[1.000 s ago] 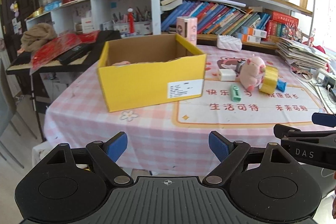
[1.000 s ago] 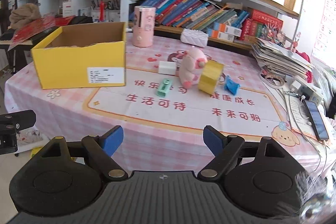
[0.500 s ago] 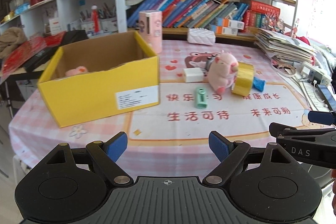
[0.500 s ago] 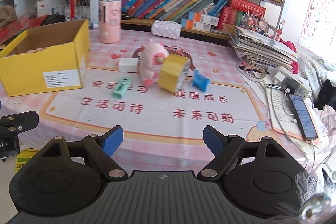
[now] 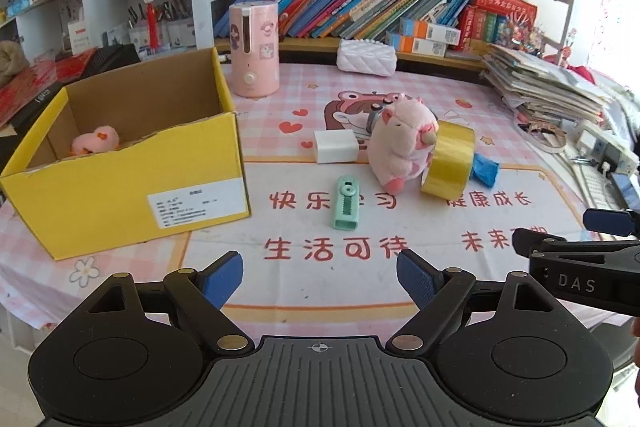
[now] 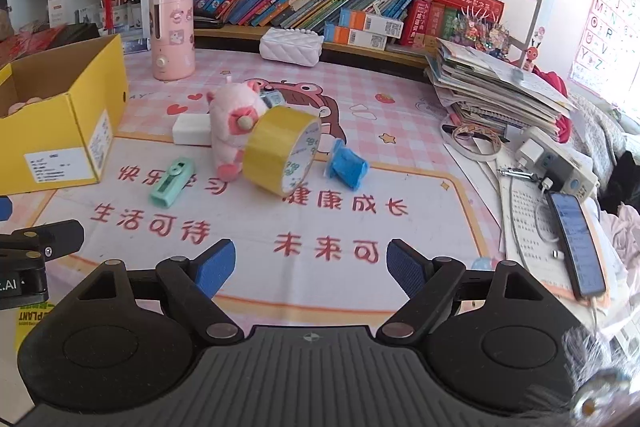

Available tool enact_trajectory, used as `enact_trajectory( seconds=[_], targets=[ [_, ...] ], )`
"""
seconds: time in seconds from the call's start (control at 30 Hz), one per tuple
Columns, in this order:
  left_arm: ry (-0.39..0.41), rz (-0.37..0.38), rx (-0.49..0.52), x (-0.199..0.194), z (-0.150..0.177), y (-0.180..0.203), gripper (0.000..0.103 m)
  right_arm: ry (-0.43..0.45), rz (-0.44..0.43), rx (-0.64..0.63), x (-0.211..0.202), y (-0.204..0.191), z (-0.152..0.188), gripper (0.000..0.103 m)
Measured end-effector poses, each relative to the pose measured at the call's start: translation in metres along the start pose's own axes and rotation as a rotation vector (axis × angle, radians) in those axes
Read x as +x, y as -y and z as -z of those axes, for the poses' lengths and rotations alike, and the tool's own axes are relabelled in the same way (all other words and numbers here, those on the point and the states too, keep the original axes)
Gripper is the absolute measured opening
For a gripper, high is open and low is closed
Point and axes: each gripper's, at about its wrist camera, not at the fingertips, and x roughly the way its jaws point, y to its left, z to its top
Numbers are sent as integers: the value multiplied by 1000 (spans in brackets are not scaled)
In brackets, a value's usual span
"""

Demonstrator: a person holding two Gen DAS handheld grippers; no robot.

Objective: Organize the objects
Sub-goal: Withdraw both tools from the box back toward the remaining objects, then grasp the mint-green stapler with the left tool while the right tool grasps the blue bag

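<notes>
Yellow box (image 5: 120,183) holds small pink plush (image 5: 96,141); both tools (image 5: 319,273) (image 6: 310,265) wide, empty.

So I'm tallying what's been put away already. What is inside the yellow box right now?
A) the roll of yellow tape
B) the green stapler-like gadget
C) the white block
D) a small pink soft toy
D: a small pink soft toy lies in the yellow box, while the tape roll, green gadget and white block sit out on the table mat.
</notes>
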Motion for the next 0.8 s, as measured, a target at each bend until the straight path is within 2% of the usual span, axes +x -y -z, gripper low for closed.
enact_trajectory(
  seconds=[0.07,0.13,0.4,0.63,0.8],
  targets=[
    [-17,-4,-2,8,-5,5,85,-8,-10,0,8,7,-4,79],
    [-30,-12,-13,16,-9,10,84,-18,-23,1,17,14,-8,75],
    [-81,-22,-39,56,-26,24,61,-34,-65,24,54,42,-25,69],
    [-109,-45,-53,100,-38,29,52,-43,-107,24,96,61,-40,59],
    [-143,-52,-59,126,-41,33,47,-36,-123,17,126,72,-52,59]
  ],
)
